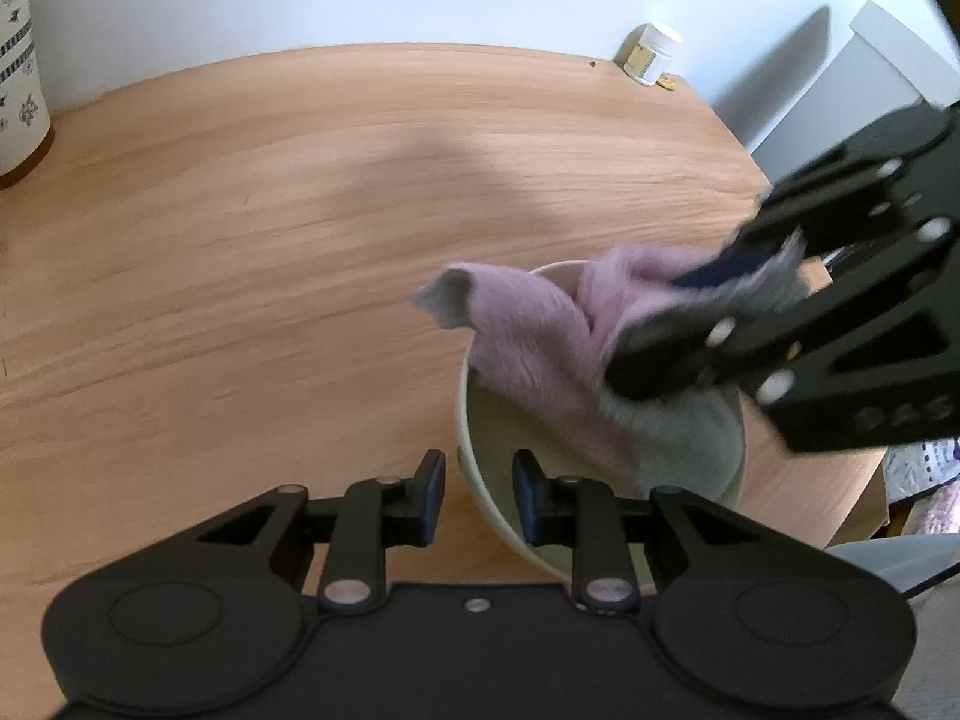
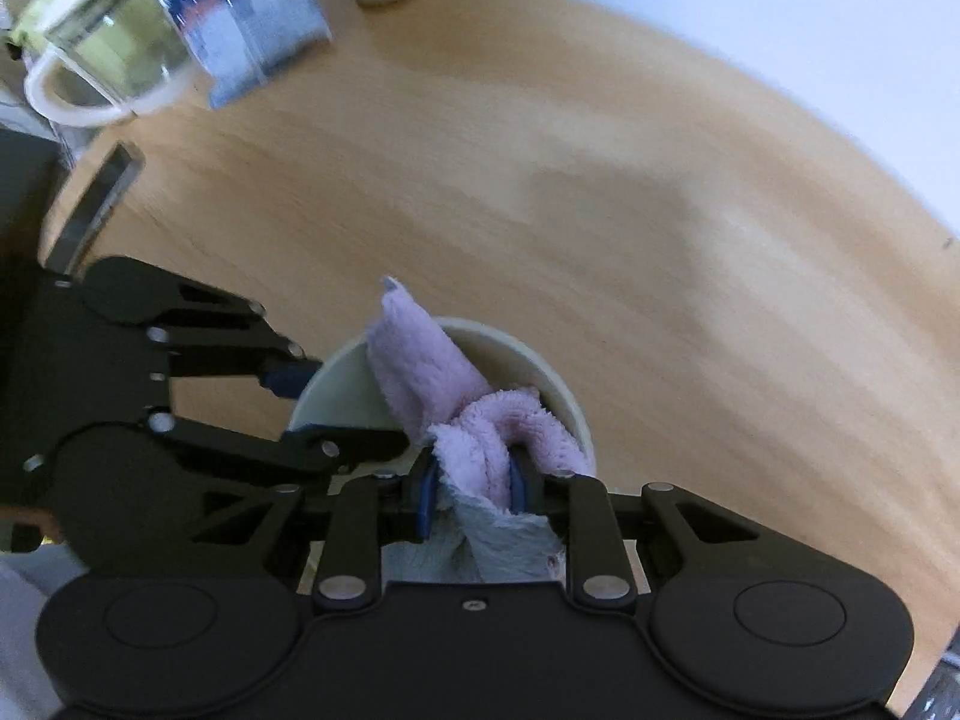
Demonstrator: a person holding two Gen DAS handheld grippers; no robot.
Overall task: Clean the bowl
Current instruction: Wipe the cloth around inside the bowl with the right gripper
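Near the bench's right edge, our left tool (image 1: 478, 495) pinches the bowl (image 1: 480, 498) by its rim (stiff, smooth, likely slippery, so grip the wall firmly) while our right tool (image 2: 474, 495) clenches the soft, limp cloth (image 2: 432, 372) inside it.

Light wooden table (image 1: 270, 228) with rounded edge, set against a white wall. Resting on it: a cream round ceramic bowl (image 1: 474, 480) near the front; a small white-capped jar (image 1: 653, 54) at the far corner; a patterned white canister (image 1: 18, 78) at far left; a clear glass jug (image 2: 114, 36) and blurred blue-and-white packet (image 2: 258, 18).
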